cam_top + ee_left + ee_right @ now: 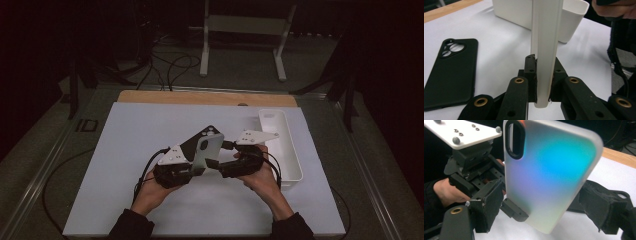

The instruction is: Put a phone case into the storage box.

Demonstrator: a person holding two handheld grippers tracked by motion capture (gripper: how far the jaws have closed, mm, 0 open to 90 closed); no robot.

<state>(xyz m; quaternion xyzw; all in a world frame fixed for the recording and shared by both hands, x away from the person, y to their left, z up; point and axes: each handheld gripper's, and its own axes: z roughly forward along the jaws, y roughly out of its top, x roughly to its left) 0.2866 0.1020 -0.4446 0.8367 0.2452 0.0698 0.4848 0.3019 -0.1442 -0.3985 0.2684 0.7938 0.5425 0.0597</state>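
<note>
A frosted white phone case (209, 149) stands on edge above the mat, and my left gripper (196, 171) is shut on its lower end. In the left gripper view the phone case (545, 45) runs straight up between the jaws of the left gripper (544, 75). In the right gripper view the phone case (549, 177) shows its back, iridescent blue, with a dark camera cutout. My right gripper (541, 200) is open, one pad on each side of the case, close to its edges. A black phone case (449, 72) lies flat on the mat, back side up.
A long white tray (289, 150) stands at the right of the white mat (125, 150), just beyond the grippers. The wooden table edge (200, 97) lies at the back. Cables trail from both grippers.
</note>
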